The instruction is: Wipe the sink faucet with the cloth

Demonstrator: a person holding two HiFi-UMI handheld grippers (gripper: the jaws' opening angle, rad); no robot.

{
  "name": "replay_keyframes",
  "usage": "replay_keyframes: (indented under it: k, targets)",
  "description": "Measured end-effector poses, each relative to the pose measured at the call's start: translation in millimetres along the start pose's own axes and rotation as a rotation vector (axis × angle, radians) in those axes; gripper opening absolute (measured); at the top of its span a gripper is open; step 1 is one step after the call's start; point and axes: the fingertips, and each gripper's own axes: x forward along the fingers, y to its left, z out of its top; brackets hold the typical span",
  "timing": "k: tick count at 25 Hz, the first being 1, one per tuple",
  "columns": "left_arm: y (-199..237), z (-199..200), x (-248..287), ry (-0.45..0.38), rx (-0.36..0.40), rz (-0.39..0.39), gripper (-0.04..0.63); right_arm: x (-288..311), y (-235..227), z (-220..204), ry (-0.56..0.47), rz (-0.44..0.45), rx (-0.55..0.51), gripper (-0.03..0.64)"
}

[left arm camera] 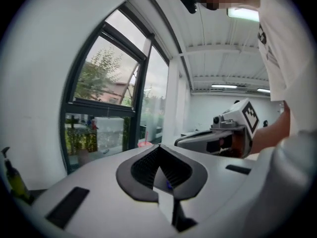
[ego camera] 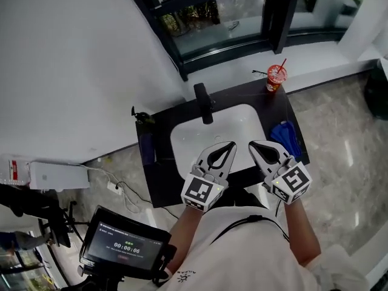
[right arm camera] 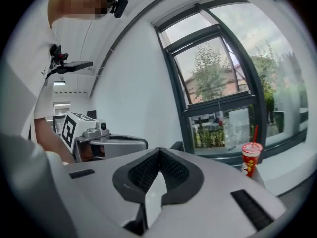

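Note:
In the head view a black faucet (ego camera: 205,102) stands at the back rim of a white sink (ego camera: 188,139) set in a black counter (ego camera: 163,187). A blue cloth (ego camera: 285,137) lies on the counter to the right of the basin. My left gripper (ego camera: 231,143) and right gripper (ego camera: 252,143) hover side by side over the basin's front, both shut with nothing between their jaws. The right gripper's tip is a short way left of the cloth. In the left gripper view the jaws (left arm camera: 159,148) meet, and in the right gripper view the jaws (right arm camera: 159,150) meet too.
A red cup with a straw (ego camera: 276,77) (right arm camera: 251,158) stands at the counter's back right by the window. A soap bottle (ego camera: 138,115) (left arm camera: 13,178) sits at the back left, with a dark item (ego camera: 145,148) beside the basin. A white box (ego camera: 57,174), cables and a screen (ego camera: 124,244) are at the left.

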Motion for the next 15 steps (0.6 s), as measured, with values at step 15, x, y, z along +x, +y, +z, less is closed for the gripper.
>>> replay_keyframes:
  k: [15]
  targets:
    - [-136.2,-73.4,122.7,0.154,0.026,-0.47,-0.006,-118.5,-151.7,-173.3,0.473,-0.536,-0.075,0.228]
